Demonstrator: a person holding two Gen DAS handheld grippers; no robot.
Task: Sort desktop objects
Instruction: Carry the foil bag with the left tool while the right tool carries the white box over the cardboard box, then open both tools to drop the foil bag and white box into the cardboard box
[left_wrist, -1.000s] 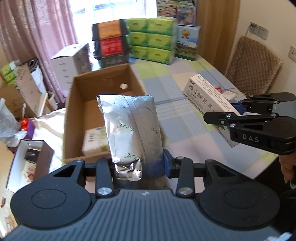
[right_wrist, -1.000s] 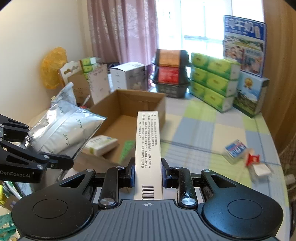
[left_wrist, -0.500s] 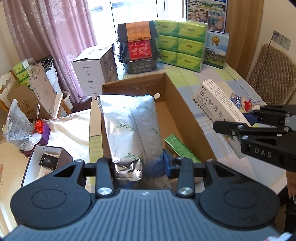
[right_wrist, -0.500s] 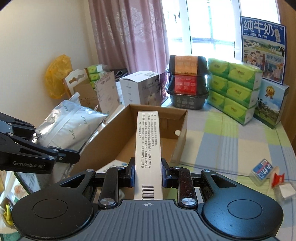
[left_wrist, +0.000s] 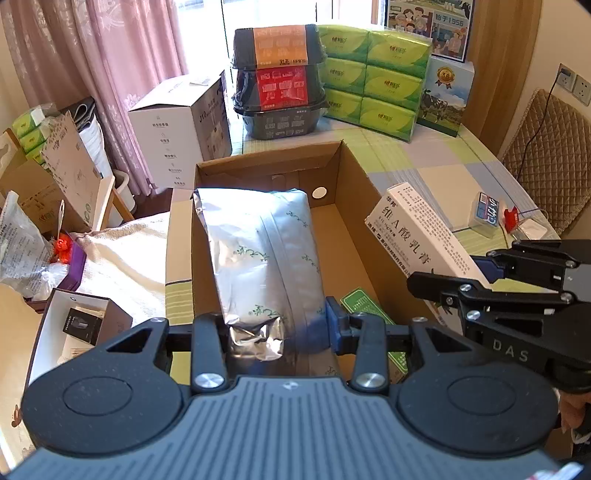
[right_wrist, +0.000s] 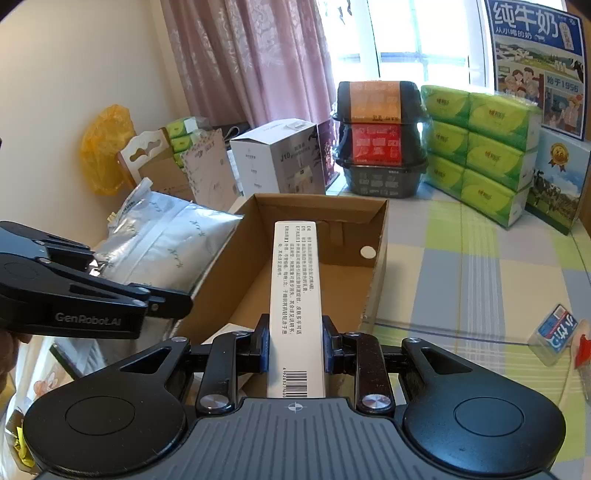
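The left gripper (left_wrist: 275, 325), clamping the silver pouch (left_wrist: 258, 254) lengthwise over the cardboard box (left_wrist: 354, 206), seems nearer its floor than the right gripper (right_wrist: 295, 341), which pinches the white carton (right_wrist: 295, 295).

I worked in a lived-in home room: pink curtains (right_wrist: 258, 55) hung at the far window, green tissue packs (right_wrist: 480, 147) stacked on a checked tablecloth (right_wrist: 480, 277), padded chair (left_wrist: 543, 155) right

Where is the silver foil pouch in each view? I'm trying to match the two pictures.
Left wrist view: the silver foil pouch fills the centre, clamped in the left hand-held gripper.
Right wrist view: the silver foil pouch is at mid-left.
Shared landmark: the cardboard box.
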